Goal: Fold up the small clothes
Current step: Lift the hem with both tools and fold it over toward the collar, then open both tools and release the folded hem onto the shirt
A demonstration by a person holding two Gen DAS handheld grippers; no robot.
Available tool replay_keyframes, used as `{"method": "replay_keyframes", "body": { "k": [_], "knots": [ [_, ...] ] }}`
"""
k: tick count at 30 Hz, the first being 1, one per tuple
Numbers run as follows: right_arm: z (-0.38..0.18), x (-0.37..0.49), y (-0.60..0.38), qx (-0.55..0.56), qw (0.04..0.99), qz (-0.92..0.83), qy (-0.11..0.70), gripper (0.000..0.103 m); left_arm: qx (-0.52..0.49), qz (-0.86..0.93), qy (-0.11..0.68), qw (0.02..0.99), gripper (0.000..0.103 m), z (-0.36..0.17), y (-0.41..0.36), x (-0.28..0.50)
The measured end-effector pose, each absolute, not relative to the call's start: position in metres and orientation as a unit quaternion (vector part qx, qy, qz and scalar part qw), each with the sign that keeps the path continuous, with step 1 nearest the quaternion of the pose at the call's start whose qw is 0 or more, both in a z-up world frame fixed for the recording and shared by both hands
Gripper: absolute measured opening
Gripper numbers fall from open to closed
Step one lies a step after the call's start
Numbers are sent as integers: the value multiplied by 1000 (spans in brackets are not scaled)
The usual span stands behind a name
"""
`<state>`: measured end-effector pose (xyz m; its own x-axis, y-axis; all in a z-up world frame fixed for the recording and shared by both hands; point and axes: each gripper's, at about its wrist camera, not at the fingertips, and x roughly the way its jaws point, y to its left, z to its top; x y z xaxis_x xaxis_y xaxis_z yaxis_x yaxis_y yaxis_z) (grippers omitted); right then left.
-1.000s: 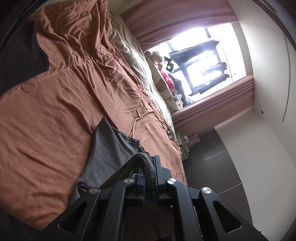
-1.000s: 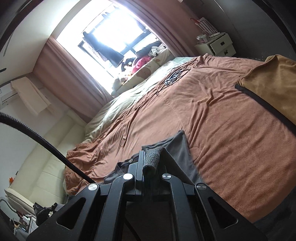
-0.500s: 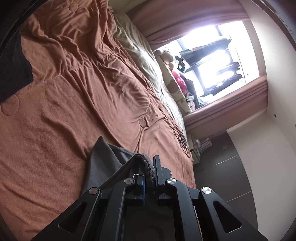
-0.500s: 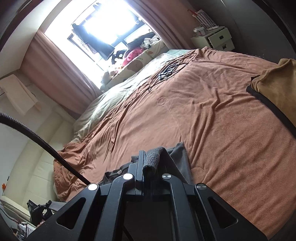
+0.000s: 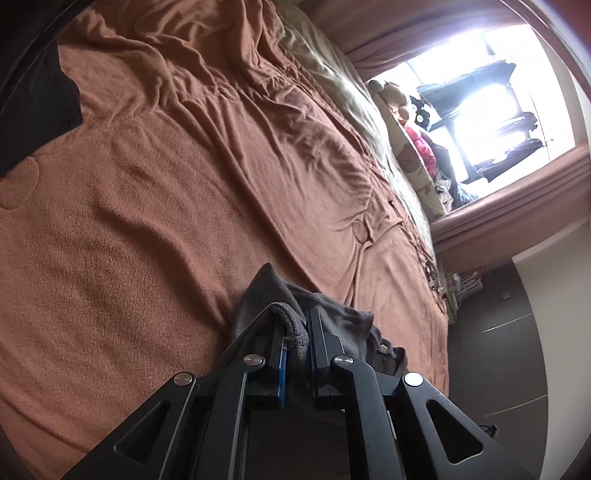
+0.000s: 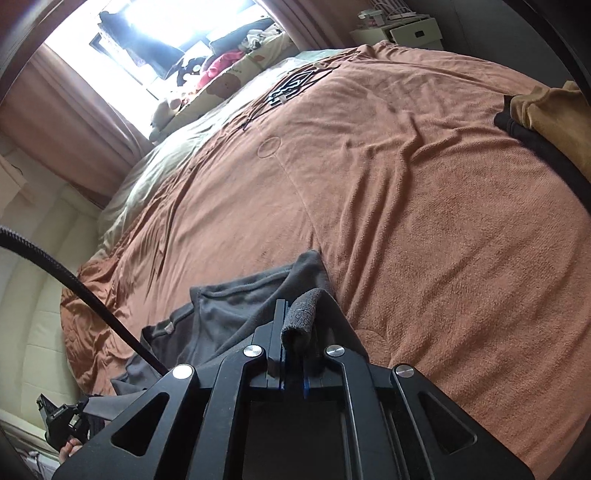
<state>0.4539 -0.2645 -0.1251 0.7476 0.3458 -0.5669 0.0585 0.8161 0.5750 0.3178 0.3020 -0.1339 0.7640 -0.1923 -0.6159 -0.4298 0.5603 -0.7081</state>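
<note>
Left wrist view, left gripper [image 5: 295, 334] tilted downward over brown blanket [image 5: 155, 206], fingers pinching grey garment [image 5: 332, 317], right gripper [image 6: 295, 332] fingers just loosening.

Bed w/ brown blanket [image 5: 177, 206]; bright window [image 6: 155, 22]; pink curtains [image 6: 70, 122]

Daylight floods through the window [image 5: 491, 99] far beyond the jaws, blown out to white glare in both views. The brown blanket [image 6: 406, 206] is evenly lit with soft fold shadows. Fisheye bending curves the edges into dark vignetted corners; the blanket looks slightly blurred.
</note>
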Motion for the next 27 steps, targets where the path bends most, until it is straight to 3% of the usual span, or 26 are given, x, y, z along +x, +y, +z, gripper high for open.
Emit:
{"method": "replay_keyframes", "body": {
  "k": [1,2,3,4,6,9,16,27],
  "knots": [
    [-123,455,-264,286,889,76,351,35,-459,76,343,816,8,-135,302,319],
    [-121,455,-264,281,889,75,355,52,-454,77,348,816,8,-134,302,318],
    [-117,453,-265,275,892,76,349,80,-448,78,351,819,10,-132,301,317],
    [-114,450,-267,274,895,82,343,84,-436,82,353,824,13,-127,299,316],
    [-109,443,-270,262,898,88,343,84,-407,89,354,837,32,-116,297,310],
    [-108,436,-272,228,903,95,352,84,-370,96,355,853,54,-102,296,302],
    [-111,426,-259,126,904,91,398,84,-256,86,417,868,58,-100,273,302],
    [-125,432,-215,-20,890,80,448,84,-87,71,539,835,59,-151,222,320]
  ]
}}
